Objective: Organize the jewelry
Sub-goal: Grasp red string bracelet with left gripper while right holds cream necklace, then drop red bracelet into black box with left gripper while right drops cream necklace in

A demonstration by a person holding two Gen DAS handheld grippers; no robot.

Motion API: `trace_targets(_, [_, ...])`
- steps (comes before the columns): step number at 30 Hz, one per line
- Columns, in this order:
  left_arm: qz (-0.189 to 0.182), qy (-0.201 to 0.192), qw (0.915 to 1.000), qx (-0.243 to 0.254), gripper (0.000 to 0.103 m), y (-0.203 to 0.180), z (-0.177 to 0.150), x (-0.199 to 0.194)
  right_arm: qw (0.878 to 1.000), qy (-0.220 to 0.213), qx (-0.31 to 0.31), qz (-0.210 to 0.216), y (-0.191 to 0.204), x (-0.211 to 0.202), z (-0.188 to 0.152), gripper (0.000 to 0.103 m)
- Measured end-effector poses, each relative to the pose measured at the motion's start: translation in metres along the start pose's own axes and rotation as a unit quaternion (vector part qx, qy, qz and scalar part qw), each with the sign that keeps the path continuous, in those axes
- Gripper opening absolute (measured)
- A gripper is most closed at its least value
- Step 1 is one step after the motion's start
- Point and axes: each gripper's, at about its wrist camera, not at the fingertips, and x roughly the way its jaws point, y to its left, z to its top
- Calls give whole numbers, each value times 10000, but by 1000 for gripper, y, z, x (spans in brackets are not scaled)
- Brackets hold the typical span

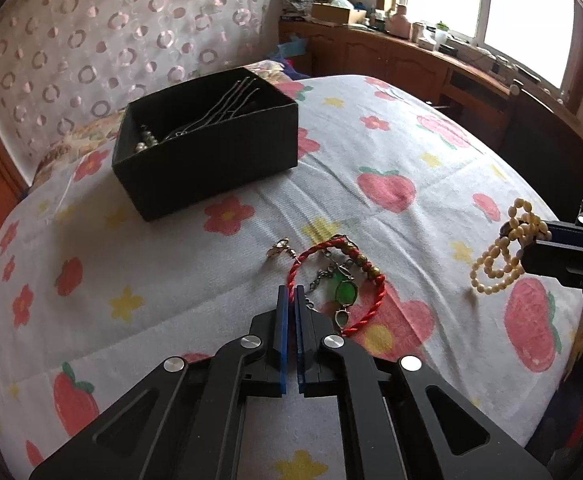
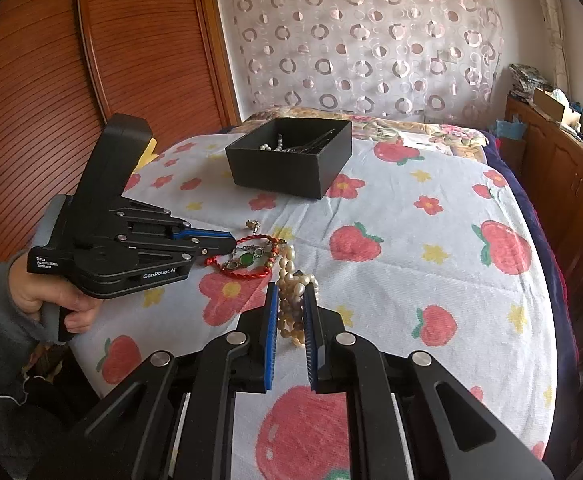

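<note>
Left gripper [image 1: 290, 294]: closing tight on the twisted red cord bracelet [image 1: 374, 300] at its near-left edge, pinching the cord to lift it off the strawberry-print bed cover [image 1: 411, 152].
Red bracelet: lying flat as a loop, long axis slanting from near-right up toward the black cardboard box [image 1: 211, 176], a green-stone chain bracelet [image 1: 345, 294] tangled inside it.
Small metal earring [image 1: 278, 249]: sitting just beside the loop, waiting.
Black box: standing open-topped, well apart, already holding pearls and hairpins.
Right gripper [image 2: 291, 308]: clamping the cream pearl strand [image 2: 289, 276], bunched loops dangling, ready for carrying boxward.
</note>
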Motion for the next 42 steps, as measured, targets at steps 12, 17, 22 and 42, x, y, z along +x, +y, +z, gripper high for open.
trace_targets(12, [-232, -1099, 9937, -31, 1, -6, 26, -82, 9998, -168, -64, 5, 2, -10, 13, 14])
trace_targets(17, [-178, -1400, 9900, -32, 2, -2, 41, -103, 9995, -280, -119, -9, 1, -16, 25, 14])
trace_targets(22, [-84, -1507, 9884, -146, 1, 12, 54, -104, 9988, -433, -224, -36, 0, -19, 44, 14])
trace_targets(42, [122, -1282, 9897, -621, 2, 84, 95, -34, 9942, -813, -655, 250, -6, 25, 155, 14])
